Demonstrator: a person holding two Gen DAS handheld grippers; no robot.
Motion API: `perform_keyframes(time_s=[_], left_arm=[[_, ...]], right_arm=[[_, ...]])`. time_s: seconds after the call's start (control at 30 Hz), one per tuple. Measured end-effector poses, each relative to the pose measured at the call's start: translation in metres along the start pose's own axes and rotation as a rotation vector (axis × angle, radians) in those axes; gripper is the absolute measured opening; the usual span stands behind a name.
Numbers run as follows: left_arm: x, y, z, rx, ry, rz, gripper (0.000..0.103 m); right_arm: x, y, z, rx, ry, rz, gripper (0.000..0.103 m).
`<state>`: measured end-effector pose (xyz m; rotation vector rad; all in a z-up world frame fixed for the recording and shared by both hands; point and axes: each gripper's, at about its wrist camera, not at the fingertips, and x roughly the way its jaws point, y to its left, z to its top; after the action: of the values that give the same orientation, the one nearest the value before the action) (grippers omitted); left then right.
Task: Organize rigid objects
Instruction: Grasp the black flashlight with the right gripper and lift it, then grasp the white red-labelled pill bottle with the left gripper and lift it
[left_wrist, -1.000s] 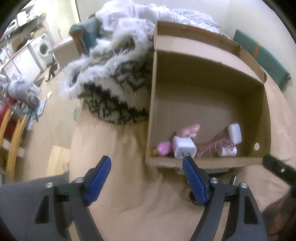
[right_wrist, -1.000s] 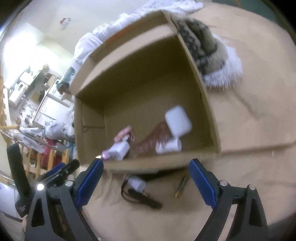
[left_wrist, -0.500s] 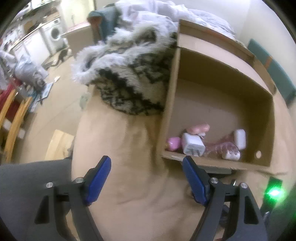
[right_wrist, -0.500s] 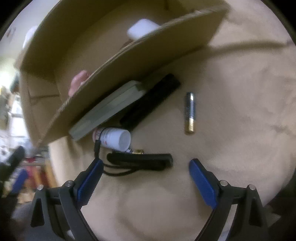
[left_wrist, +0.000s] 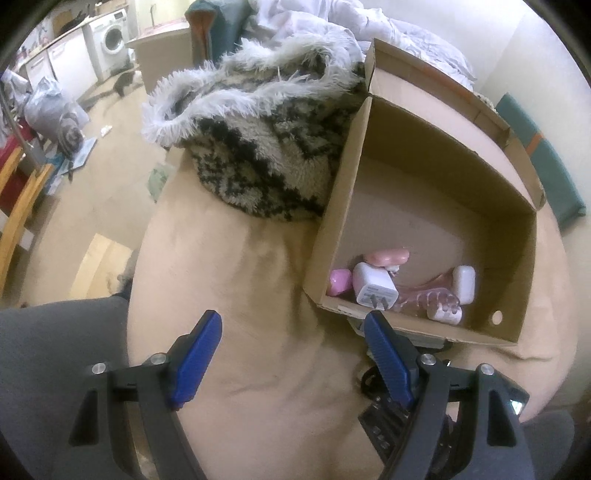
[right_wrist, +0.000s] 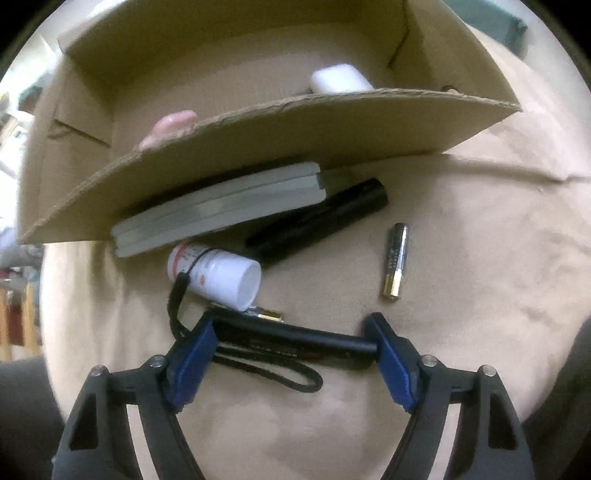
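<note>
My right gripper stood spread wide, straddling the black stick lengthwise on the beige cover. Its long axis ran finger to finger, so a grip wanted a quarter turn. Pill bottle crowded beyond; battery lay clear, right. Left gripper idle, apart, near the box.

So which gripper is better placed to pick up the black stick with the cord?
The right gripper: its open fingers stand at both ends of the black stick. The left gripper is open over bare cloth beside the box.
</note>
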<state>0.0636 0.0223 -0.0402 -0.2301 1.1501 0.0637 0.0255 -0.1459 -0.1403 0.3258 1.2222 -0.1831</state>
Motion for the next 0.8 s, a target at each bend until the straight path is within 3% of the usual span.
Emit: perform_keyframes(time_s=[0.37,0.6,0.8], left_arm=[[0.006,-0.005,-0.003,0.022,0.011,0.017,0.077],[0.019,-0.015,-0.01,0.082,0.045,0.036,0.077],[0.035,-0.04,-0.026,0.216,0.091,0.029,0.077]], right_arm=[[-0.064,-0.045,0.018,0.046,-0.05,0.192,0.086],[-0.087,-0.06,0.059,-0.076,-0.055,0.262,0.086],[-0.084,-0.074,0.076,-0.185,-0.031,0.345,0.086]])
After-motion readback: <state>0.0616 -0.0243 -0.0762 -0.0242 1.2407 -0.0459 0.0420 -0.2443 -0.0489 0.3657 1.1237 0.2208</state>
